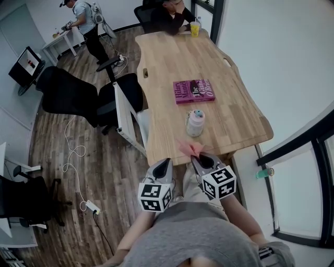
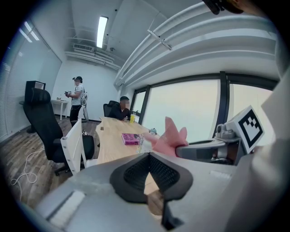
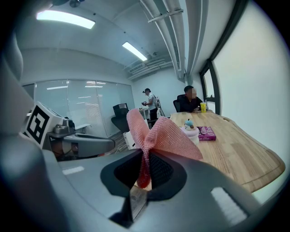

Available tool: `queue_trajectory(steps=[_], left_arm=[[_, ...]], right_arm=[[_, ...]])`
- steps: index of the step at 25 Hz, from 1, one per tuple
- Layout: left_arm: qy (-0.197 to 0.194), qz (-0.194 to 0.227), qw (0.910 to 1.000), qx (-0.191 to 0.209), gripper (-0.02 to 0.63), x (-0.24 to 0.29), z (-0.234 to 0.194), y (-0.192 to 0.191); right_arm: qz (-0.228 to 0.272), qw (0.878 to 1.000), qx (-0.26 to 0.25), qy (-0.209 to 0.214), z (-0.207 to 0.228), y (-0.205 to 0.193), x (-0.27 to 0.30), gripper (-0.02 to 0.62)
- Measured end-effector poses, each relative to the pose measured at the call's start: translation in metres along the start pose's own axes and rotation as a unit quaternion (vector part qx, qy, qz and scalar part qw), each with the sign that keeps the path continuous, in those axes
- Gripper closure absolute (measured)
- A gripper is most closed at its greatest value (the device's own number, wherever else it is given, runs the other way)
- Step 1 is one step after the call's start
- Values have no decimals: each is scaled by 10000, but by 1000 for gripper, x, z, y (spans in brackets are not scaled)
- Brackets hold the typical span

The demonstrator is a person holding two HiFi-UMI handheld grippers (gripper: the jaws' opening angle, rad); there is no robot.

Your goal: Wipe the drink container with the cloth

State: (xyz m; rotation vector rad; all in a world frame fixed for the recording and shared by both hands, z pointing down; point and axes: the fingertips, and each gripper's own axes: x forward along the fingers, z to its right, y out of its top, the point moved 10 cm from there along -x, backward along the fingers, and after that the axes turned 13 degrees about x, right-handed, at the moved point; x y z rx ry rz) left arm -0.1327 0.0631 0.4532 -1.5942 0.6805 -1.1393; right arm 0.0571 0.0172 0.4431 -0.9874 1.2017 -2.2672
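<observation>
Head view: one wooden table (image 1: 229,112) carrying one drink container (image 1: 195,123), pale pink with a blue top, upright near the near end. One pink book (image 1: 193,90) lies flat just beyond it, apart from it. One yellow cup (image 1: 194,29) stands at the far end in front of one seated person (image 1: 168,15). A second person (image 1: 86,23) stands well off at a side desk. Two grippers are at the near table edge, each with one marker cube. The left gripper (image 1: 166,162) carries nothing. The right gripper (image 1: 197,158) has one pink cloth (image 1: 188,148) sticking up from its tips, near the container but not touching it. Two black chairs (image 1: 68,94) stand on the floor left of the table.

Left gripper view: left gripper (image 2: 148,156) has its jaws together with nothing between them. The cloth (image 2: 171,135) shows beyond, at the tip of the right gripper (image 2: 181,149). The book (image 2: 131,138) and the cup (image 2: 132,118) are further along the table (image 2: 111,136). The container is mostly hidden behind the cloth.

Right gripper view: right gripper (image 3: 146,159) has its jaws clamped on the cloth (image 3: 156,133), which fans out above them in two lobes. One container (image 3: 190,128) stands on the table (image 3: 240,156) ahead, clear of the cloth, with the book (image 3: 206,132) just behind it. The left gripper (image 3: 84,145) is alongside.
</observation>
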Motion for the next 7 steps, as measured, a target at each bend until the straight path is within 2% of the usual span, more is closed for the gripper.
queue_trajectory(steps=[7], left_arm=[[2,-9,10000,-9,603,5,0,0]], right_arm=[[-7,10000,16,-6,5,0,2,572]])
